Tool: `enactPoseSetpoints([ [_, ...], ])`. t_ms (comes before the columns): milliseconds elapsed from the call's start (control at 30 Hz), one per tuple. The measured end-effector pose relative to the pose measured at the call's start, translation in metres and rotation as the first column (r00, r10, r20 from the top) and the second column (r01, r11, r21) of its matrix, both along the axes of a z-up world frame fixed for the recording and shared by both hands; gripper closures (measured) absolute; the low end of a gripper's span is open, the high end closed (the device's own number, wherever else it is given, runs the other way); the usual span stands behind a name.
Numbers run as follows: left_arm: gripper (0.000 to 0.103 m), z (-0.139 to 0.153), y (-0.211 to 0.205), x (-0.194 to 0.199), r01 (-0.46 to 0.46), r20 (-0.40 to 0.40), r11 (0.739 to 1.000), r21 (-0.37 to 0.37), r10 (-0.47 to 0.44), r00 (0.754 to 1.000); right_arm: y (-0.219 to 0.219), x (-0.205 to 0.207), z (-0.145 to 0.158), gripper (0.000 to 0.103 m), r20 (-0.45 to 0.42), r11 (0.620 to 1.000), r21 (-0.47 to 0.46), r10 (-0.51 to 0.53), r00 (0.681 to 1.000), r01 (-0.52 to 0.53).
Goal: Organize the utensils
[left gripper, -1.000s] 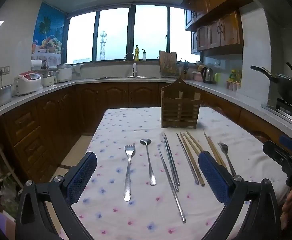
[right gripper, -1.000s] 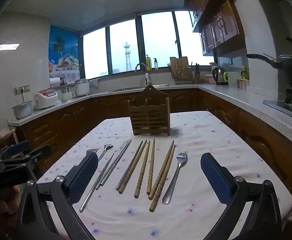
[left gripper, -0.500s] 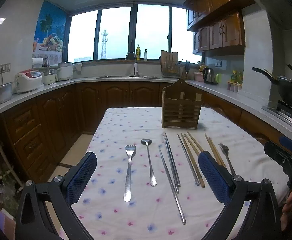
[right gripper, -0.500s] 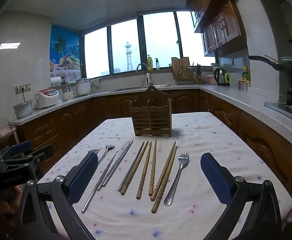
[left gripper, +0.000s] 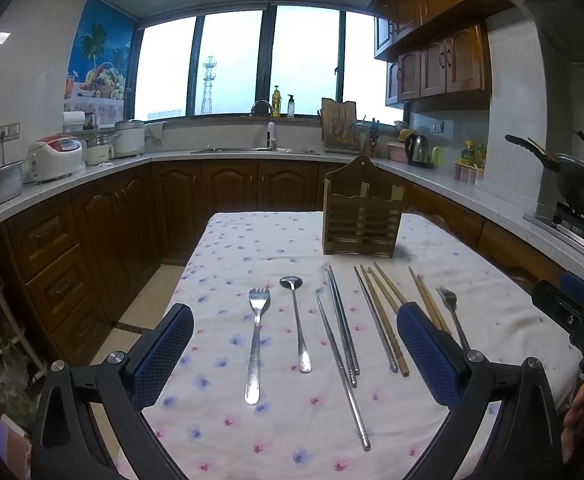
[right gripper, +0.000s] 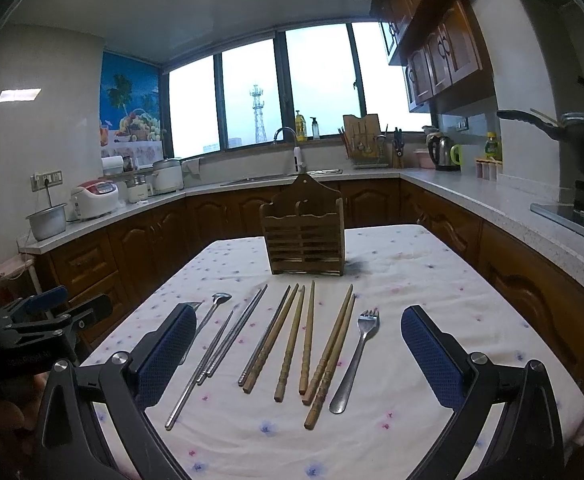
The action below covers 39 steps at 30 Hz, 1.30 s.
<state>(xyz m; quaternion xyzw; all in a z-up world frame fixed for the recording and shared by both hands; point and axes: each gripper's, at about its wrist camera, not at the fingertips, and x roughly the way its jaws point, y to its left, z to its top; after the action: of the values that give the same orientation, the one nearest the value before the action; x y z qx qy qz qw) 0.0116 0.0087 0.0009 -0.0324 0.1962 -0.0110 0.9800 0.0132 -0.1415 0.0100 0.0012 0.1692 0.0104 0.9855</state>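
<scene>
A: What has changed in the last second? We see almost nothing moved. The holder (left gripper: 362,210) sits a touch lower in both views than a second ago, so we have tipped or lifted both claws slightly. No utensil has shifted.

B: Agreed. Left claw (left gripper: 294,354) gapes wide, nothing between its pads. Right claw (right gripper: 299,354) the same, wide and empty.

A: Layout, taken from the holder: everything lies on the cloth (left gripper: 228,240) on our side of it, in a row. Fork (left gripper: 255,344) farthest to the holder's left, then spoon (left gripper: 297,322), then steel chopsticks (left gripper: 342,322).

B: From the right view, wooden chopsticks (right gripper: 307,336) lie straight in front of the holder, with a second fork (right gripper: 356,360) to their right. All apart from the holder, none touching it.

A: The holder stands upright. We cannot tell whether its compartments hold anything.

B: Our reading: sorting has not started. The small shift looks like lining up, not reaching. We judge the first pick is yet to come, and either claw must come down to the cloth for it.
</scene>
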Motion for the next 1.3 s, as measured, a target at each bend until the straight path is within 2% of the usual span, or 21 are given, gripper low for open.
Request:
enactPoseSetpoints([
  [933, 0.001, 0.002, -0.003, 0.003, 0.013, -0.005, 1.0, 0.008, -0.013, 1.0, -0.004, 0.003, 0.001, 0.0, 0.005, 1.0, 0.017, 0.009, 1.0, -0.009],
  [1300, 0.001, 0.005, 0.003, 0.019, 0.019, -0.045, 1.0, -0.014, -0.02, 0.999, -0.006, 0.012, 0.0, 0.0, -0.018, 0.999, 0.029, 0.016, 1.0, -0.016],
])
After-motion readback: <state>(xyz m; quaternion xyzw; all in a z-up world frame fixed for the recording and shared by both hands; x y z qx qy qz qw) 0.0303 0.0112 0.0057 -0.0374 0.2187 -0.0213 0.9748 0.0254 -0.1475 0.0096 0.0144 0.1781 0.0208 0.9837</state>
